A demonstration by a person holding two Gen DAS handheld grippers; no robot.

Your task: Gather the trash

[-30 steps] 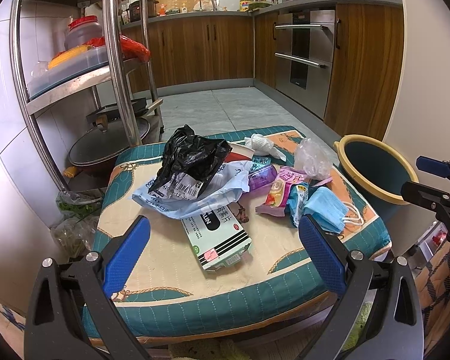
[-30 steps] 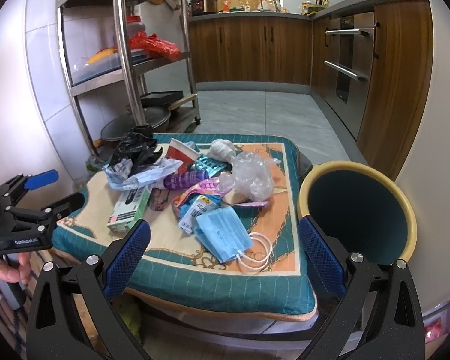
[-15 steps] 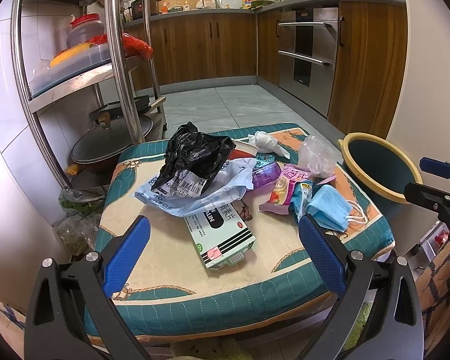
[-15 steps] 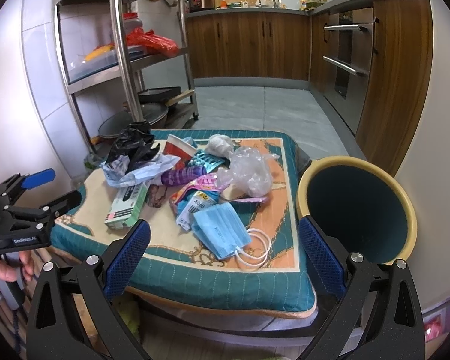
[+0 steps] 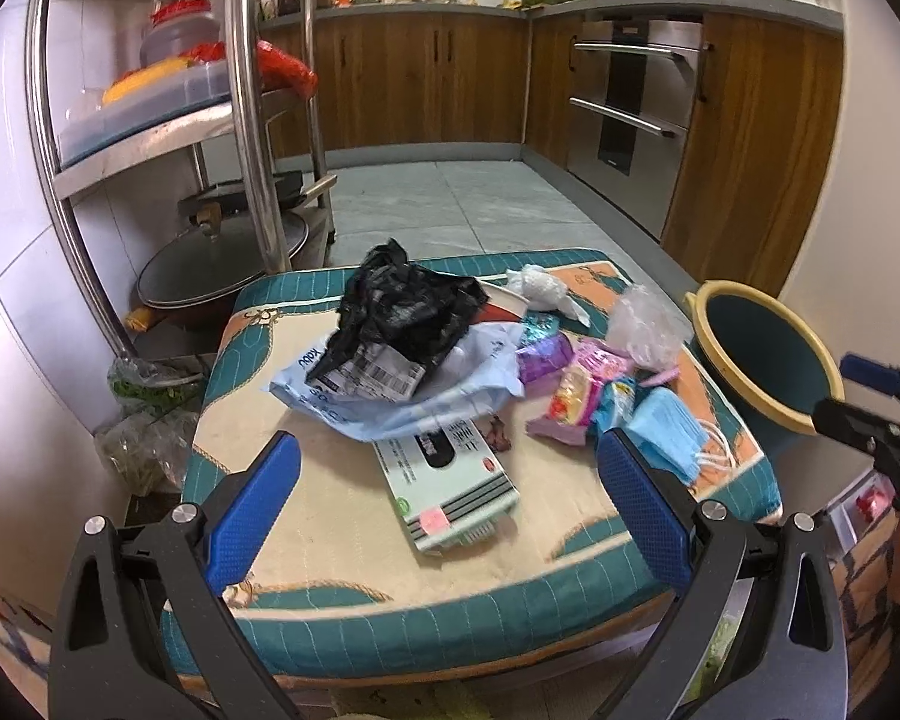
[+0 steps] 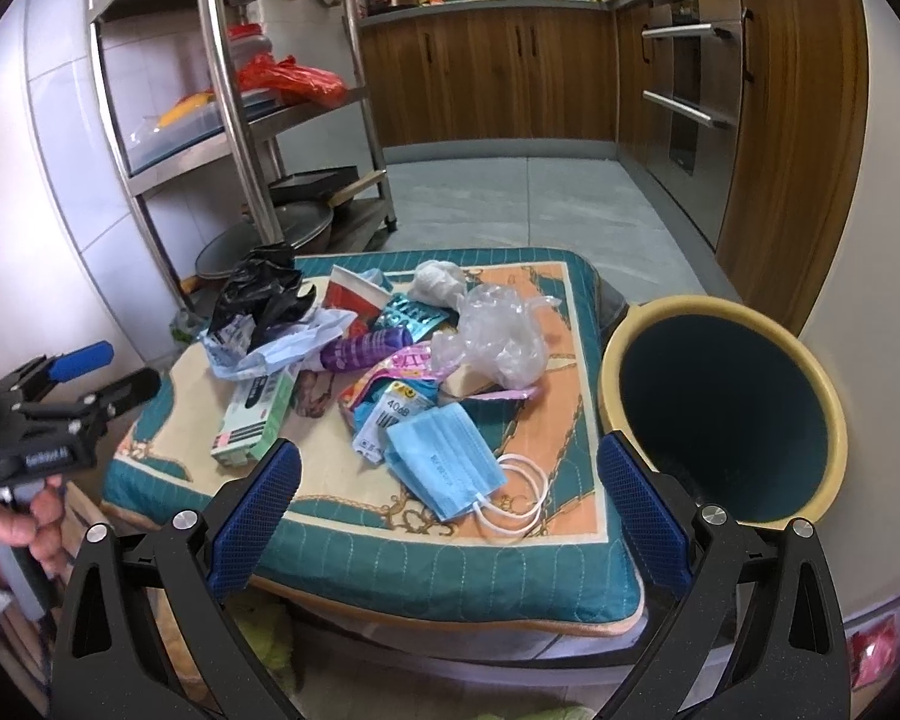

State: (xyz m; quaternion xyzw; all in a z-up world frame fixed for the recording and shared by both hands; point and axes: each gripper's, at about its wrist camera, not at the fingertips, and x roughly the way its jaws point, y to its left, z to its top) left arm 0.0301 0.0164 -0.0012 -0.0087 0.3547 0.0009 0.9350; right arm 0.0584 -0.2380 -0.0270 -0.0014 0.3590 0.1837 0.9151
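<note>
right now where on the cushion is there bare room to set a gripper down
The near-left corner of the cushion is bare, bordered by the green box and the pale blue bag. A thin strip runs along the front edge below the face mask. The middle and back are crowded: black bag, wrappers, clear plastic. The bin stands right of the cushion.

Few legible marks. "kabu" in blue on the pale blue plastic bag, left of centre in the left wrist view. "40dB" printed above a barcode on the small blue-white packet, centre of the right wrist view. Small white lettering on the left gripper body, lower left there, too blurred to read.
</note>
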